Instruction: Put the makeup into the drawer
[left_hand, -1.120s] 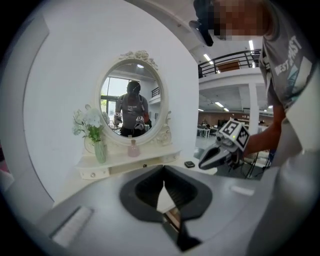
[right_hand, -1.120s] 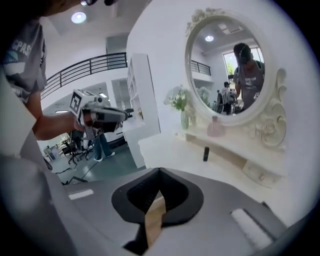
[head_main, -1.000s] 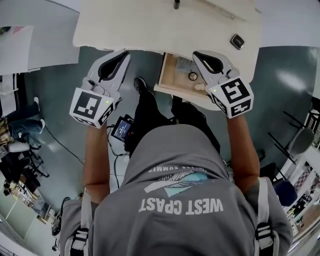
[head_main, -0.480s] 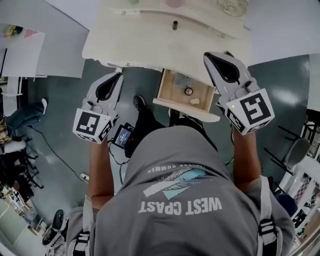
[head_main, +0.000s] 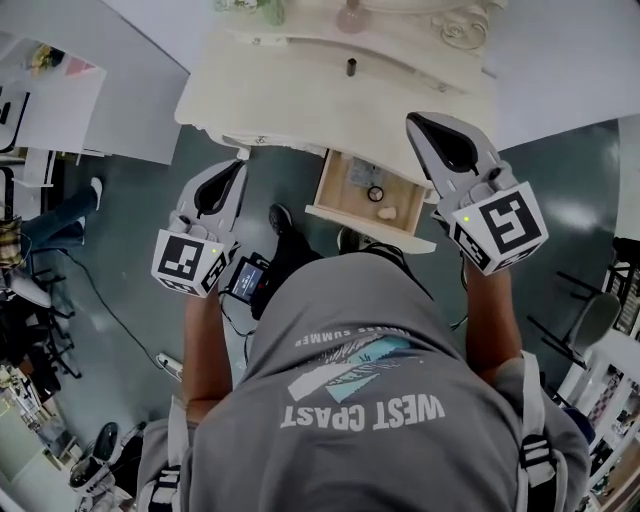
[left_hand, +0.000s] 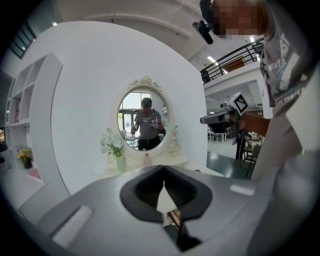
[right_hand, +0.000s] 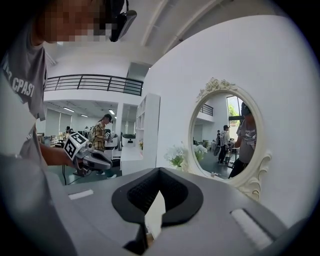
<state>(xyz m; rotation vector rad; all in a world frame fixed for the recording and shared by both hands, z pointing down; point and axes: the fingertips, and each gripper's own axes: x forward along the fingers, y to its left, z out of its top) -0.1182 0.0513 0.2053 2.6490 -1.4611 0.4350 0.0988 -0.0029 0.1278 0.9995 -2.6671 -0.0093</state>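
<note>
A pale makeup piece (head_main: 386, 212) lies in the open drawer (head_main: 335, 200) near its front wall, long axis roughly along that wall; its ends are too small to tell apart. The right gripper (head_main: 418, 122), over the drawer a second ago, now hangs beside it at the tabletop (head_main: 300, 100) edge, fingers (right_hand: 177, 197) pressed together, empty. The left gripper (head_main: 237, 166) is likewise closed on nothing.

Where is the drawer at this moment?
In the head view, the drawer stands pulled open under the front edge of the vanity top. It is right of centre, just left of the right tongs.
</note>
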